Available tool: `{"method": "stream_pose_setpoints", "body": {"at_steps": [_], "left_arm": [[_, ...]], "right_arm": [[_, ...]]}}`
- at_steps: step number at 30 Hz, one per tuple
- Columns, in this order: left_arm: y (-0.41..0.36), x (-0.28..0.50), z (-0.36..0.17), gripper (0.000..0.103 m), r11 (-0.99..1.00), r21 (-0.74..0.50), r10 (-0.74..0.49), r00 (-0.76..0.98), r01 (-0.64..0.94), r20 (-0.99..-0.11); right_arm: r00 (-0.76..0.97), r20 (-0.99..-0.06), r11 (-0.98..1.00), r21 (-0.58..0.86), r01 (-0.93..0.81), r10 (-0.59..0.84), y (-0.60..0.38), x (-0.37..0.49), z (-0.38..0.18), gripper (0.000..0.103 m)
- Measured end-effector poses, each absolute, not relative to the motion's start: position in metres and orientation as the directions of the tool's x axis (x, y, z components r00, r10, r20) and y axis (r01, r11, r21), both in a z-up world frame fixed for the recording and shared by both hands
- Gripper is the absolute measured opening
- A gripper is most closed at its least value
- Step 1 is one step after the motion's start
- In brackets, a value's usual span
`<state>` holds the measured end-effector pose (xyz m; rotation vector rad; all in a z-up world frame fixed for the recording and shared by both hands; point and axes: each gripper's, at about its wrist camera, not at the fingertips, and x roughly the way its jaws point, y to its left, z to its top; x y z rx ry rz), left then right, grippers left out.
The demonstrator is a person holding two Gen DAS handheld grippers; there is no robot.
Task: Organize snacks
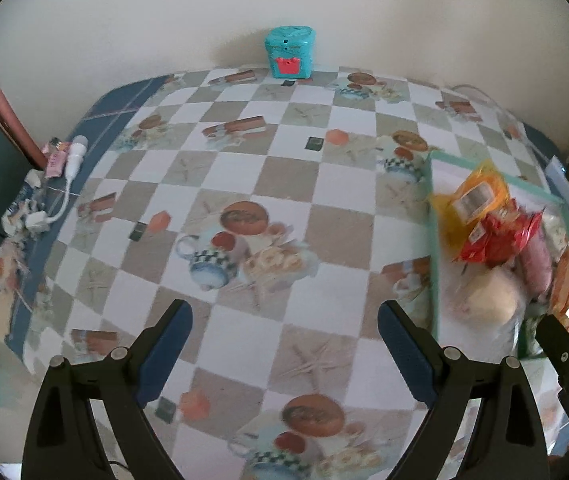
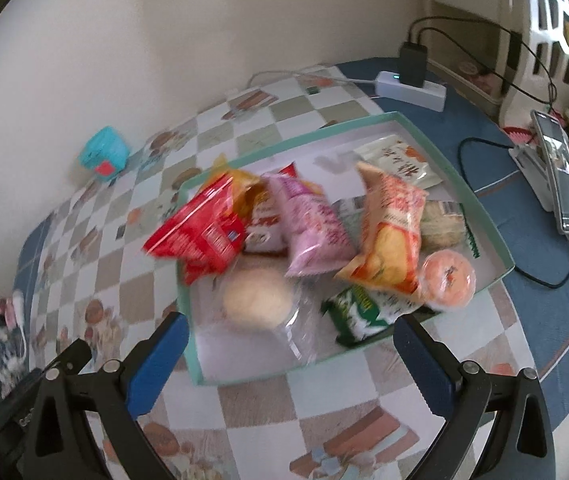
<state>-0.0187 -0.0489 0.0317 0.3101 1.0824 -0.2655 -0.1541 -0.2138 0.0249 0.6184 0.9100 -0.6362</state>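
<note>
Hovering over a box [image 2: 500,236] of snack bags [image 2: 316,228] on the table [image 1: 244,168].
Left gripper [image 1: 284,344] and right gripper [image 2: 288,356] both gape wide, holding nothing.

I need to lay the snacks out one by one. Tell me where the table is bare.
The checkered tablecloth is open between the teal tin at the wall, the white cable at the left edge, and the teal tray. The tray is crowded with piled packets; only its far corner shows bare floor. Right of it, the power strip and cords clutter the cloth.
</note>
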Motion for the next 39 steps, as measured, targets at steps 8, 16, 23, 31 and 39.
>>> {"method": "stream_pose_setpoints", "body": {"at_steps": [8, 16, 23, 31, 39], "left_arm": [[-0.030, -0.034, 0.026, 0.094, 0.915, 0.166, -0.015, 0.443, 0.367, -0.897], [-0.016, -0.044, 0.024, 0.094, 0.908, 0.190, 0.000, 0.454, 0.373, -0.891], [-0.010, -0.042, 0.025, 0.094, 0.918, 0.174, -0.006, 0.451, 0.357, -0.893], [-0.006, -0.037, 0.023, 0.094, 0.927, 0.147, -0.019, 0.434, 0.346, -0.901], [-0.002, -0.033, 0.022, 0.094, 0.934, 0.138, -0.018, 0.430, 0.330, -0.903]], "right_arm": [[0.438, -0.860, 0.693, 0.149, 0.705, -0.261, -0.194, -0.158, 0.025, 0.103], [0.421, -0.863, 0.695, 0.121, 0.709, -0.279, -0.186, -0.166, 0.023, 0.103], [0.416, -0.864, 0.702, 0.109, 0.704, -0.282, -0.181, -0.166, 0.022, 0.103], [0.416, -0.862, 0.722, 0.088, 0.686, -0.290, -0.177, -0.161, 0.023, 0.103], [0.414, -0.868, 0.735, 0.088, 0.673, -0.275, -0.175, -0.159, 0.021, 0.103]]}}
